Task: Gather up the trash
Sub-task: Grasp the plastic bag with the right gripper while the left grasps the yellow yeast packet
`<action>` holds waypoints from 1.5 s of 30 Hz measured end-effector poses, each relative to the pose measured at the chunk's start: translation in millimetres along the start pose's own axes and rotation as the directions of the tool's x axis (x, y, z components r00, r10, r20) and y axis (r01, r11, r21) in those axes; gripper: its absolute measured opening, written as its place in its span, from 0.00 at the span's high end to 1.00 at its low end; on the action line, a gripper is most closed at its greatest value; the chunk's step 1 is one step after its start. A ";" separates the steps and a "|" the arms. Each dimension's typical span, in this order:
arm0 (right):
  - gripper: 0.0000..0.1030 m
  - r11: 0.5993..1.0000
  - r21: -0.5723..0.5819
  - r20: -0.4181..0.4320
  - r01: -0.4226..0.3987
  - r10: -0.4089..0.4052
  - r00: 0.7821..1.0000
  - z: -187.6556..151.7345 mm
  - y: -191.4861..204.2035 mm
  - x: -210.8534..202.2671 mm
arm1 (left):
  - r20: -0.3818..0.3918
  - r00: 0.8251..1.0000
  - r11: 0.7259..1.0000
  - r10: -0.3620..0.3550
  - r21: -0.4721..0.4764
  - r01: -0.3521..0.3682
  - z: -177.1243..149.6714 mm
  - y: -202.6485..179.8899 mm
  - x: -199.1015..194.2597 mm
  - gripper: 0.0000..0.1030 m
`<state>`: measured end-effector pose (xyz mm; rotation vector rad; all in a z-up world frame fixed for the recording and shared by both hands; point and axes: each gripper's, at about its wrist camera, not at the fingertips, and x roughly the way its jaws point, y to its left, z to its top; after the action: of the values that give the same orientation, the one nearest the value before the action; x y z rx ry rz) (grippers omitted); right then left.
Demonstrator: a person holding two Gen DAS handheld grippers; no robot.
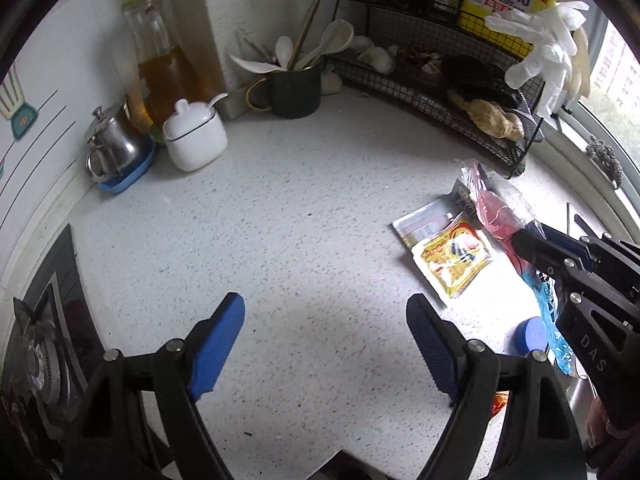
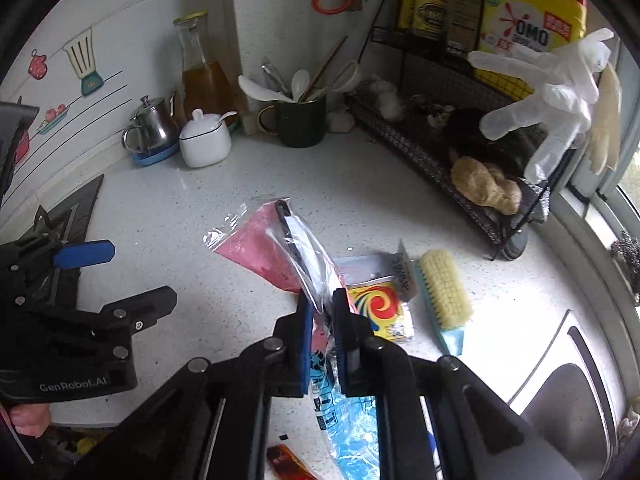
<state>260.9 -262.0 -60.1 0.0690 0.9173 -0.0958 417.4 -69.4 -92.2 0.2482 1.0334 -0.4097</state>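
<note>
The right gripper (image 2: 323,312) was seen with its jaws pressed together on a crumpled clear plastic bag (image 2: 280,240) with pink and blue printing, which was pinched at its middle and held above the speckled worktop (image 2: 192,216). The pink end of the bag stood up past the fingertips, while the blue end hung down between the gripper's arms. The left gripper (image 1: 326,320) was held over a bare stretch of worktop with its jaws spread wide and nothing between them. On the worktop just beyond the held bag, a yellow sachet (image 2: 382,308) with a red swirl was lying on a flat silver packet (image 1: 428,224). A scrubbing brush (image 2: 442,292) with pale bristles lay just beside the sachet. A small blue lid (image 1: 530,334) was seen near the blue end of the bag. At the back, a white sugar bowl (image 1: 196,136), a steel teapot (image 1: 114,144) and a dark mug (image 1: 296,88) of utensils were ranged along the wall, near a black wire rack (image 1: 460,92).
</note>
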 end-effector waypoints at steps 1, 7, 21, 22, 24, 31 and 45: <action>0.92 1.000 0.014 -0.005 0.025 -0.025 1.000 0.9 -6.3 2.2 | -0.001 1.000 1.000 -0.012 0.022 0.012 5.8 -6.7 2.7 0.21; 0.92 0.988 0.113 -0.085 0.104 -0.095 0.992 -11.4 -43.8 21.0 | -0.061 0.996 0.988 -0.070 0.132 0.078 25.8 -50.5 36.9 0.21; 0.91 0.942 0.256 -0.239 0.216 -0.155 0.959 -36.5 -103.6 68.2 | -0.214 0.971 0.899 -0.102 0.399 0.183 41.8 -120.9 122.0 0.21; 0.91 0.942 0.259 -0.244 0.215 -0.151 0.958 -36.7 -106.1 71.1 | -0.226 0.969 0.884 -0.103 0.427 0.193 41.8 -125.1 126.6 0.21; 0.91 0.941 0.264 -0.243 0.211 -0.147 0.959 -34.1 -108.2 79.0 | -0.239 0.966 0.856 -0.100 0.474 0.206 41.8 -134.0 135.2 0.21; 0.91 0.934 0.295 -0.243 0.201 -0.130 0.961 -31.3 -117.2 84.8 | -0.282 0.950 0.805 -0.134 0.529 0.270 43.3 -153.7 150.7 0.21; 0.91 0.935 0.310 -0.217 0.174 -0.109 0.970 -35.7 -114.5 73.4 | -0.248 0.955 0.803 -0.160 0.530 0.272 41.3 -161.3 126.7 0.54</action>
<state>264.2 -376.1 -142.3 0.3260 1.0976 -0.3828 434.8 -256.9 -183.3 0.7141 1.1170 -0.9188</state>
